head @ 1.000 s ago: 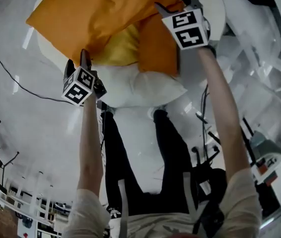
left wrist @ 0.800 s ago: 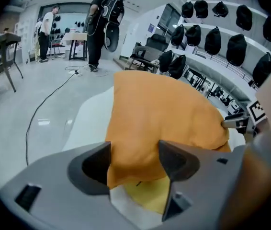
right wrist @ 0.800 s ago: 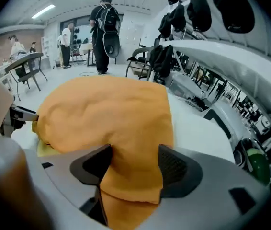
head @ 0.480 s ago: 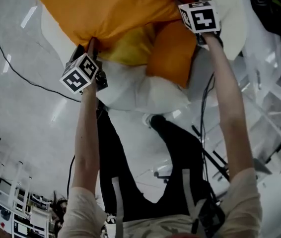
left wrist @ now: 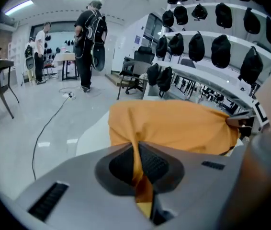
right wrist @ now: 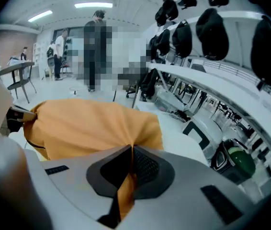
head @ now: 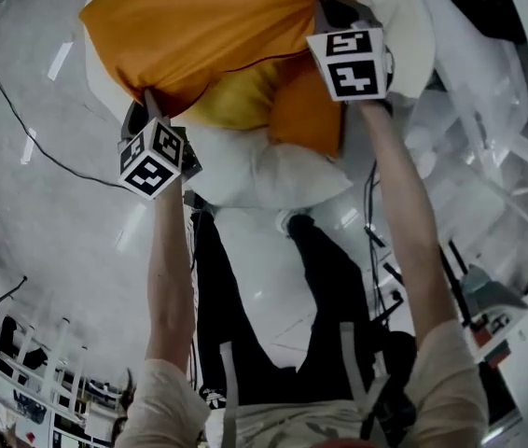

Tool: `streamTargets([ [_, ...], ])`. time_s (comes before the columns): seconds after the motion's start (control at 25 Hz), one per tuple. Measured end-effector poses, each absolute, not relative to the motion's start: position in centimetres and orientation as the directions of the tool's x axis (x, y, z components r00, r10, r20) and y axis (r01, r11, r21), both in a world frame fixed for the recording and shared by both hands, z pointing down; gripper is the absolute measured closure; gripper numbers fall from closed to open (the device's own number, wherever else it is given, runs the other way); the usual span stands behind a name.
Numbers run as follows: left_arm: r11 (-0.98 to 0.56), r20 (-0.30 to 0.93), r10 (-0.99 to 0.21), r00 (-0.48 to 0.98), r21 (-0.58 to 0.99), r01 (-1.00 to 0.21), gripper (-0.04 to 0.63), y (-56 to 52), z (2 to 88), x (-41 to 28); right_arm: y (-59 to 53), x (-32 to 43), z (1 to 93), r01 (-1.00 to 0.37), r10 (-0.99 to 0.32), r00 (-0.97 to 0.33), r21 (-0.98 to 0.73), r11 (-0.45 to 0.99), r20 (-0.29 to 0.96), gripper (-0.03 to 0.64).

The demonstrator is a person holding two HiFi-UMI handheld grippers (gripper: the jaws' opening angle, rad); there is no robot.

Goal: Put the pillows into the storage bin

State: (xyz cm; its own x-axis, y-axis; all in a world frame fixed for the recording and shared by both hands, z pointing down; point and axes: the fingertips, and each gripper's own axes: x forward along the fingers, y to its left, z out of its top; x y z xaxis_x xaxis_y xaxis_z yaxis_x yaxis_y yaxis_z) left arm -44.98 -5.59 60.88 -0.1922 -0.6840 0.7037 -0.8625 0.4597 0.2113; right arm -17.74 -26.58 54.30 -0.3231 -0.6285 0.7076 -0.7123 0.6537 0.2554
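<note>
Left gripper (left wrist: 137, 150), right gripper (right wrist: 131, 152) — just clamped pillow (head: 208, 26)

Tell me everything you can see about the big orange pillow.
The orange pillow is a soft, plump cushion in plain matte fabric, with a dark line along one edge. It is held stretched between the left gripper and right gripper, whose fingers have just closed on pinches of its cloth. A yellow pillow shows right under it.
</note>
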Motion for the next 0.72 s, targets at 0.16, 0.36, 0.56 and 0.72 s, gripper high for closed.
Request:
streamTargets([
  [0.16,0.378,0.634,-0.751,-0.184,0.184,-0.907,0.578,-8.3,54.7,-44.3,-24.5,-13.9,48.2,-0.806,-0.713,-0.307,0.227,0.547,0.630,0.606],
  [0.36,0.197,0.577,-0.813,-0.077,0.148,-0.969,0.578,-11.4,48.4,-37.8,-21.1,-4.6,41.6,-0.905,-0.791,-0.200,0.199,0.375,0.579,0.606],
  [0.56,-0.065,0.488,-0.864,0.127,0.142,-0.988,0.578,-17.1,43.3,-27.4,-17.1,7.0,35.6,-0.969,-0.882,0.003,0.220,0.115,0.472,0.606],
  [0.72,-0.205,0.443,-0.863,0.242,0.131,-0.970,0.578,-18.5,40.1,-18.7,-13.4,15.4,32.5,-0.974,-0.900,0.126,0.224,-0.032,0.417,0.606],
])
